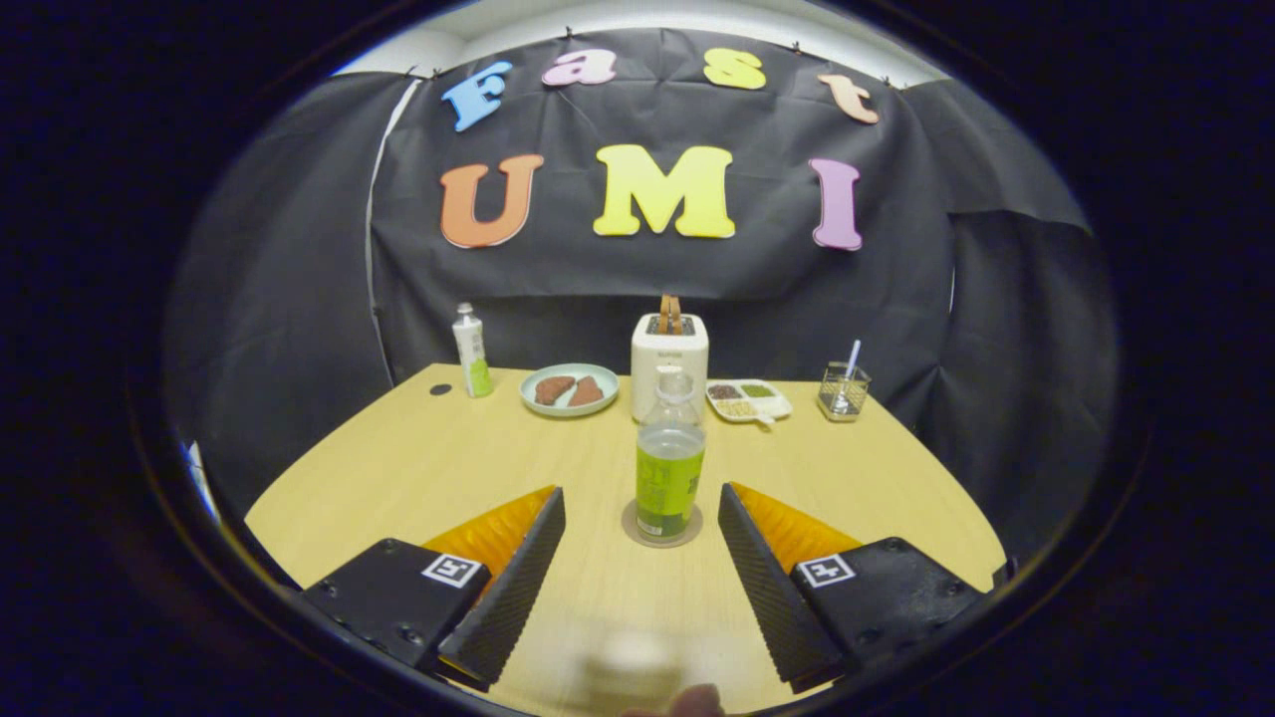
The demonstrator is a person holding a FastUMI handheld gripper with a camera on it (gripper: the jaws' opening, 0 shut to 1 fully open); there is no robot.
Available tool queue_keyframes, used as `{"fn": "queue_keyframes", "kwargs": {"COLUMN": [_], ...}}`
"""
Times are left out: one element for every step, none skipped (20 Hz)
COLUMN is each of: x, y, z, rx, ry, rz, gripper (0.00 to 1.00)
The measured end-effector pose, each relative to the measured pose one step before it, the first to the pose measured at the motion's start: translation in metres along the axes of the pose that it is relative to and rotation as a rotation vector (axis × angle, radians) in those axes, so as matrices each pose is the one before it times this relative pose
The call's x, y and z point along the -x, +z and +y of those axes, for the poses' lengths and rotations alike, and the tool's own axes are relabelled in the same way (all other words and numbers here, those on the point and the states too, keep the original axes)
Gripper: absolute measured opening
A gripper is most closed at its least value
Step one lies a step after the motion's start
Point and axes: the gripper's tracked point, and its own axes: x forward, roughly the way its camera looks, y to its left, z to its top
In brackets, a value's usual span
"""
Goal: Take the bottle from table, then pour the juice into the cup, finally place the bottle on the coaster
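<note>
A clear bottle [669, 458] with a green label stands upright on a round coaster [661, 525] on the wooden table [418, 468]. It sits just ahead of my gripper [642, 503], in line with the gap between the fingers. The gripper is open, both fingers apart from the bottle. A blurred pale object [630, 672], perhaps the cup, lies very close below, between the finger bases; I cannot tell what it is.
Along the table's far edge stand a small white and green bottle [472, 351], a plate with two brown pieces [569, 389], a white toaster [669, 360], a divided snack tray [748, 400] and a wire holder [843, 389]. Black cloth walls close the booth.
</note>
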Motion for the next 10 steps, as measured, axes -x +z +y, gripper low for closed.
{"fn": "queue_keyframes", "kwargs": {"x": [0.01244,0.01219,0.01147,0.01129,0.01039,0.00935,0.00886,0.00864,0.00804,0.00767], "y": [0.00869,0.00787,0.00915,0.00817,0.00875,0.00675,0.00747,0.00508,0.00441,0.00338], "z": [0.00174,0.00008,-0.00100,-0.00135,-0.00188,-0.00156,-0.00067,-0.00107,-0.00199,-0.00188], "rx": [-0.00276,-0.00400,-0.00159,-0.00106,-0.00092,0.00022,0.00128,0.00212,0.00080,-0.00217], "ry": [-0.00095,-0.00179,-0.00440,-0.00760,-0.00675,-0.00645,-0.00206,-0.00244,-0.00516,-0.00408], "rz": [-0.01755,-0.01546,-0.01518,-0.01513,-0.01438,-0.01279,-0.01251,-0.01259,-0.00907,-0.00831], "gripper": [1.00,1.00,1.00,1.00,1.00,1.00,1.00,1.00,1.00,1.00]}}
